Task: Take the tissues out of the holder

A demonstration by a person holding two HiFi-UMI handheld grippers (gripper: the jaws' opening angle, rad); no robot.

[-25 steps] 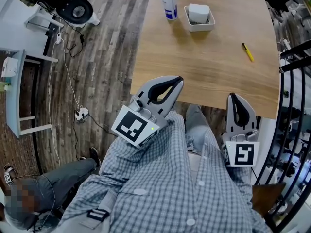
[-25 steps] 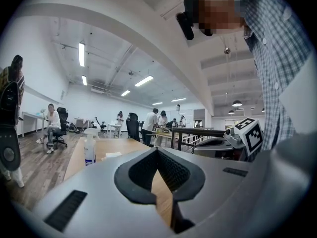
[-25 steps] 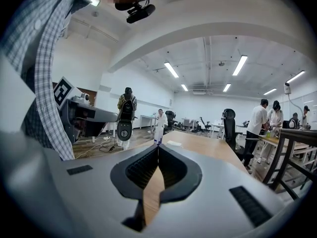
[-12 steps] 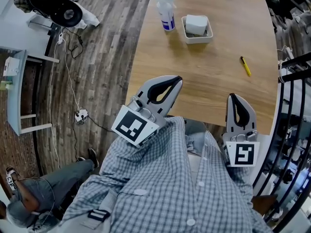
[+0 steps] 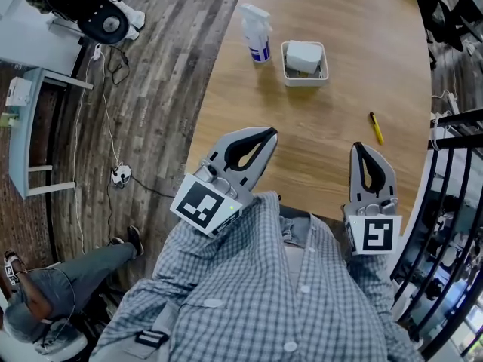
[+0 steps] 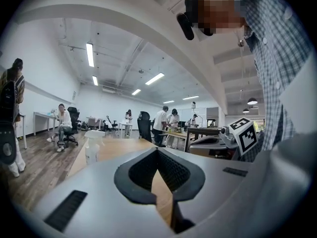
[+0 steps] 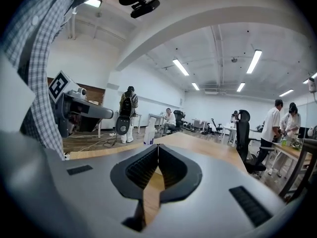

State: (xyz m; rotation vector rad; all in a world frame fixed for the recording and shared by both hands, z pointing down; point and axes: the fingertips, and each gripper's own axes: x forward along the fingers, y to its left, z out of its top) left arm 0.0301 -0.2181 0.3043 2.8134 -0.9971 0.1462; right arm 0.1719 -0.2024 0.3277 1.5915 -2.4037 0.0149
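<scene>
A white rectangular holder (image 5: pixel 305 64) with a stack of white tissues (image 5: pixel 303 53) in it stands on the far part of the wooden table (image 5: pixel 332 119). Both grippers hover over the table's near edge, well short of the holder. My left gripper (image 5: pixel 270 132) points toward the table's middle, its jaws together with nothing between them. My right gripper (image 5: pixel 356 147) is shut and empty too. In the left gripper view the tips of my left gripper (image 6: pixel 157 149) meet, and in the right gripper view those of my right gripper (image 7: pixel 158 145) do the same.
A white spray bottle (image 5: pixel 256 32) with a blue label stands left of the holder. A yellow pen (image 5: pixel 375 127) lies on the table at the right. Black railings (image 5: pixel 449 202) run along the right. On the wood floor at the left lie cables and a seated person's legs (image 5: pixel 72 274).
The view has advanced over the table: holder, bottle and pen sit lower in the picture. Both grippers have come forward over the table's near edge, still shut.
</scene>
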